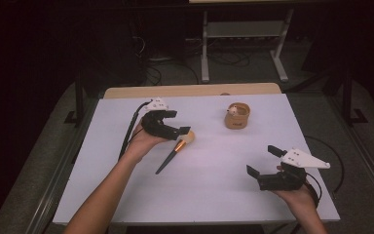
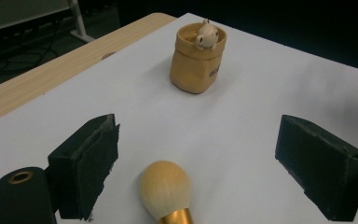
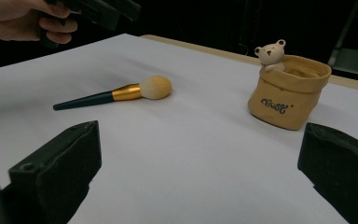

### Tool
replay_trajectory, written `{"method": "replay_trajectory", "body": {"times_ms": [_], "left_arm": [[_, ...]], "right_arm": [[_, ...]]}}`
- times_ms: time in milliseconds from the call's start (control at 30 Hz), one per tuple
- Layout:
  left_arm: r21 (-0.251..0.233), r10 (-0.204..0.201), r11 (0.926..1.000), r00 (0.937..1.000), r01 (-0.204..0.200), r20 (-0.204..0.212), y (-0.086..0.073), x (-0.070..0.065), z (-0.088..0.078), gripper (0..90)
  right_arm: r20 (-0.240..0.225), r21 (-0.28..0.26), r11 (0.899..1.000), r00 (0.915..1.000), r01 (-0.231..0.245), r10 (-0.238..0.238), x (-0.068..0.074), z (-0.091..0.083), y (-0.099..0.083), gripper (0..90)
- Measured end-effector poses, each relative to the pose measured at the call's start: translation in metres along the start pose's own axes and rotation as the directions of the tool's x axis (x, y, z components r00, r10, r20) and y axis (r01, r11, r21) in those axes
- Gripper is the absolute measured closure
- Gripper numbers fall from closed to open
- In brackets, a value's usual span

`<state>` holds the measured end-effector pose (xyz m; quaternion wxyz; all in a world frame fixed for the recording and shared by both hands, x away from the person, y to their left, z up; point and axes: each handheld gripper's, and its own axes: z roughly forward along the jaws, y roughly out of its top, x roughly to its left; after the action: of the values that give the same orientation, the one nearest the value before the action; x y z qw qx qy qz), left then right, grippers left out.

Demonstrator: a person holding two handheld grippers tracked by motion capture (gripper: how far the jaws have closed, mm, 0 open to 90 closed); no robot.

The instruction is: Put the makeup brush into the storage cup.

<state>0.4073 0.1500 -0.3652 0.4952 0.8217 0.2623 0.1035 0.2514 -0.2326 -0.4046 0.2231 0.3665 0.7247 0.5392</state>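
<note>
**Left gripper poised over the brush head**

Nearest the high camera, the right gripper rests in the person's hand close to the tabletop's near right corner, its jaws spread wide and holding nothing; it looks parked there to stay out of the way while the other hand works. Farther in, toward the left half of the tabletop, the left gripper hovers over the makeup brush, jaws likewise apart and empty. In the left gripper view the brush's pale, rounded bristle head sits between the two black jaws with clear space on either side, so the gripper seems lined up for a grasp near the gold ferrule, not yet made.

The brush lies flat on the white sheet, dark handle pointing toward the near left corner, bristles toward the far side. Well apart from it, nearer the far edge and right of centre, stands a tan, sack-shaped holder, upright with its mouth open. A small bear figure perches at its rim; little else can be made out inside. It is probably the brush's destination.
</note>
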Motion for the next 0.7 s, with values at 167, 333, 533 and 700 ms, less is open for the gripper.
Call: {"method": "replay_trajectory", "body": {"times_ms": [167,333,533,700], "left_arm": [[0.038,-0.002,0.9993,1.0,0.002,0.0,0.0023,0.0005,0.0024,12.4],[0.076,-0.003,0.9971,1.0,0.003,-0.007,0.0028,0.0014,0.0047,12.5],[0.113,-0.009,0.9935,0.9999,0.011,-0.014,0.0035,0.0019,0.0069,12.7],[0.157,0.003,0.9876,0.9998,0.0,-0.02,0.0039,0.003,0.0101,12.9]], "right_arm": [[0.0,0.0,1.0,1.0,0.0,0.0,-0.0001,-0.0002,0.0,0.0],[0.0,0.0,1.0,1.0,0.0,0.0,-0.0001,0.0001,-0.0001,0.0],[0.0,0.0,1.0,1.0,0.001,-0.001,-0.0001,0.0001,-0.0001,0.0],[-0.002,0.002,1.0,1.0,0.001,-0.001,0.0003,0.0004,-0.0003,0.0]]}}
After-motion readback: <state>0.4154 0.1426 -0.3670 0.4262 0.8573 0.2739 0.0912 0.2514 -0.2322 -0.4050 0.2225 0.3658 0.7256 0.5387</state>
